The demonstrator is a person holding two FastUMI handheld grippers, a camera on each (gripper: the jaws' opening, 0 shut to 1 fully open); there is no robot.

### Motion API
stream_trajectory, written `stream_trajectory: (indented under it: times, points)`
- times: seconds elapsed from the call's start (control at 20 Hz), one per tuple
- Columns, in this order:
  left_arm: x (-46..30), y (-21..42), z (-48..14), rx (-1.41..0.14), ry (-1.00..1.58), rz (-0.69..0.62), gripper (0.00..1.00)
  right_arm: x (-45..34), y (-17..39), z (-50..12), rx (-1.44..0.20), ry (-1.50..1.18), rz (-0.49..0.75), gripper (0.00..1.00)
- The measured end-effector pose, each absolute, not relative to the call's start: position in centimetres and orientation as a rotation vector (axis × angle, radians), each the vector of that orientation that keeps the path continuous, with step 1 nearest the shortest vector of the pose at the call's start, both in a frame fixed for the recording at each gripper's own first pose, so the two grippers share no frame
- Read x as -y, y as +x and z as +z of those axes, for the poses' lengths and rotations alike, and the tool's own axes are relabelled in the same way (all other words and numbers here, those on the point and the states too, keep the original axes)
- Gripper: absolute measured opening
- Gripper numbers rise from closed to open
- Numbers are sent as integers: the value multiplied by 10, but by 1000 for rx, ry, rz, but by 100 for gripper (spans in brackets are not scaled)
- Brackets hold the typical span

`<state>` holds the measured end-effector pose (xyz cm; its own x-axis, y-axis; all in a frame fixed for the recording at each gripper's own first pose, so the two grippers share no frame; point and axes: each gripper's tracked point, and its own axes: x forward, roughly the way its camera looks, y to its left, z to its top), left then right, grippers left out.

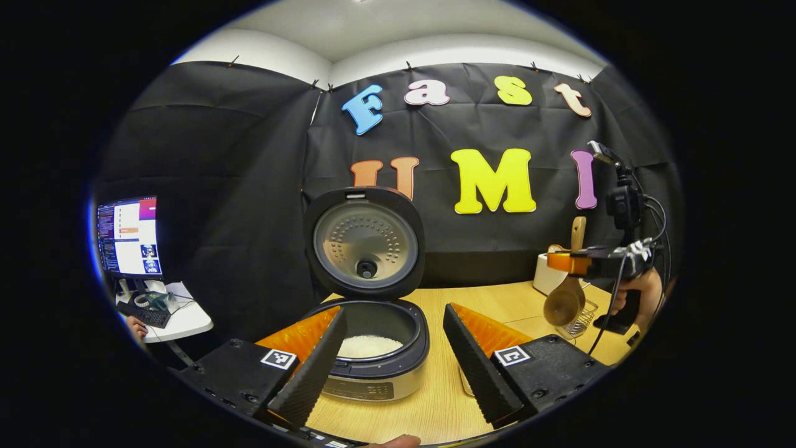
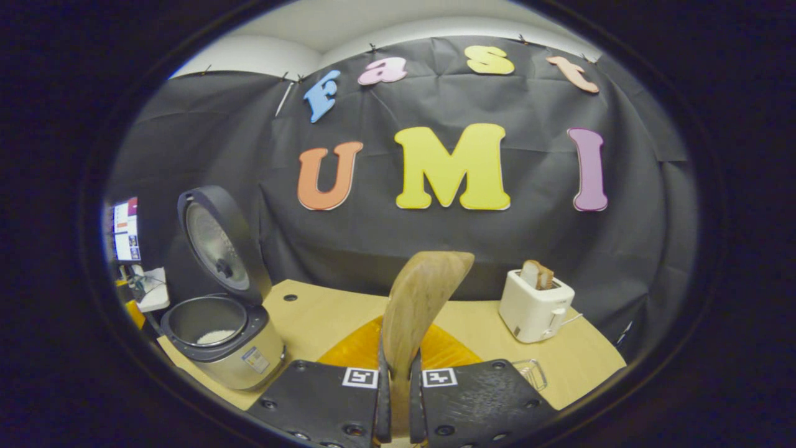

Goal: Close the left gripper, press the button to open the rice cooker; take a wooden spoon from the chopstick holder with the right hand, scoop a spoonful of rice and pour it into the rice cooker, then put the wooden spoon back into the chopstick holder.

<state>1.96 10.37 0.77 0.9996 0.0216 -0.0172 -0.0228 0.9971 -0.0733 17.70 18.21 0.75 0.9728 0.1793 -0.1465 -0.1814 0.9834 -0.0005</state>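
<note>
The left gripper view looks straight into the rice cooker (image 1: 373,348), which stands on the wooden table (image 1: 435,398) with its lid (image 1: 365,241) raised upright; white rice (image 1: 369,346) lies in the inner pot. Far to the right in this view, the right gripper (image 1: 563,261) hangs above the table, with a hand (image 1: 640,292) on its grip, and it carries the wooden spoon (image 1: 569,286) with the bowl pointing down and the handle pointing up. Under the spoon stands a small wire holder (image 1: 581,320), and behind it a white toaster (image 1: 547,274). At the left edge, a monitor (image 1: 129,236) and a keyboard (image 1: 144,314) stand on a side desk.

The right gripper view shows the toaster (image 2: 535,305) more clearly, with slices of bread (image 2: 538,274) sticking out of the top. It also shows the cooker (image 2: 221,339) from the side, far to the left, and one corner of the wire holder (image 2: 532,372) just beside the right finger.

The left gripper (image 1: 398,361) has its fingers spread wide; they hold nothing and stand on either side of the cooker's front. The right gripper (image 2: 398,398) has its fingers pressed nearly together, and they pinch the spoon (image 2: 416,311) between them.

The cooker has a small label (image 2: 255,359) on its side, and its front panel (image 1: 360,390) has marks, but I cannot read either of them.
</note>
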Motion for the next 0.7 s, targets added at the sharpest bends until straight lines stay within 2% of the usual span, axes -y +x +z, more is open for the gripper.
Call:
stream_trajectory:
  times: [0.4,0.7]
  points:
    - [-108,22,4,-23,-86,29,100,-200,171,-91,-251,-111,149,10]
    - [-112,25,0,-36,-86,38,99,-186,168,-98,-211,-227,57,11]
